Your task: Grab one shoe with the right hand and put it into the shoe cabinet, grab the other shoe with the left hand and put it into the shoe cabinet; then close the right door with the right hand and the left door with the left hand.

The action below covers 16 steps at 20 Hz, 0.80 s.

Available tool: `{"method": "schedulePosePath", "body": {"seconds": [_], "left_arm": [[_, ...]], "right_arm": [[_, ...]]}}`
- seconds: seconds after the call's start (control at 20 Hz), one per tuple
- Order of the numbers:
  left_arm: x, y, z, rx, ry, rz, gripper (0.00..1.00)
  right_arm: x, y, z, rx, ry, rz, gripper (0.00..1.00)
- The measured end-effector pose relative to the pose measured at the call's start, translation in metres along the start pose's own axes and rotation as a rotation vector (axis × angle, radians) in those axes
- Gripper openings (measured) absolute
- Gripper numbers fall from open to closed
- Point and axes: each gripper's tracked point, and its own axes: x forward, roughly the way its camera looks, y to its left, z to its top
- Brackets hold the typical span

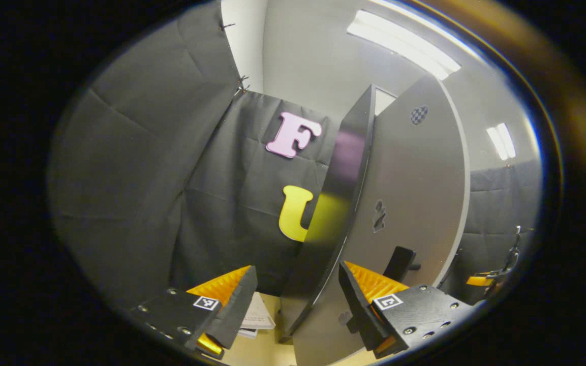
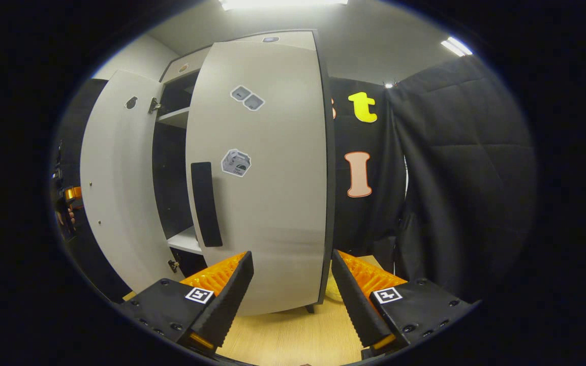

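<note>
The shoe cabinet (image 2: 171,117) stands ahead with dark shelves showing between its doors. Its right door (image 2: 267,203), grey with a black handle (image 2: 205,203), is swung nearly closed. Its left door (image 2: 115,178) hangs wide open. My right gripper (image 2: 293,282) is open, just in front of the right door's lower outer edge, holding nothing. My left gripper (image 1: 298,295) is open and empty, close to the left door's grey outer face (image 1: 414,193) and its black handle (image 1: 399,262), where that face meets a glossy black panel (image 1: 333,203). The left gripper (image 2: 66,198) also appears at the far left, beyond the open door.
The light wooden floor (image 2: 293,330) runs under the cabinet's short feet. Some papers (image 1: 257,315) lie on the floor beside the black panel. Black cloth walls (image 2: 450,178) close in on both sides. The other gripper (image 1: 496,277) is seen past the left door's free edge.
</note>
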Motion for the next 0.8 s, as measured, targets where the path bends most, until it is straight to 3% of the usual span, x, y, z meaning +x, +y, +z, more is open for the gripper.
{"method": "schedulePosePath", "body": {"seconds": [0.1,0.15,0.3,0.35,0.4,0.55,0.65,0.7,0.8], "left_arm": [[0.01,-0.006,-0.007,0.014,0.019,-0.012,0.99],[0.014,-0.01,-0.009,0.021,0.025,-0.016,0.94],[0.022,-0.032,-0.007,0.045,0.042,-0.027,0.94],[0.022,-0.027,-0.012,0.066,0.055,0.002,0.98],[0.019,-0.024,-0.018,0.082,0.07,0.022,0.94],[0.014,-0.029,-0.021,0.076,0.078,0.073,0.95],[0.009,-0.038,-0.019,0.123,0.08,0.092,0.94],[0.009,-0.045,-0.02,0.144,0.087,0.091,0.99],[0.011,-0.063,-0.026,0.166,0.098,0.073,0.94]], "right_arm": [[-0.002,-0.001,0.0,0.016,-0.005,0.002,0.98],[-0.003,-0.001,-0.001,0.021,-0.008,0.006,0.98],[0.0,-0.008,-0.004,0.026,-0.009,0.007,0.98],[0.002,-0.012,-0.005,0.036,-0.007,0.007,0.98],[0.006,-0.016,-0.007,0.054,-0.001,0.011,0.98],[0.013,-0.024,-0.015,0.099,0.014,0.023,0.96],[0.019,-0.029,-0.019,0.116,0.03,0.033,0.96],[0.022,-0.03,-0.02,0.122,0.034,0.04,0.93],[0.03,-0.036,-0.024,0.127,0.041,0.044,0.98]]}}
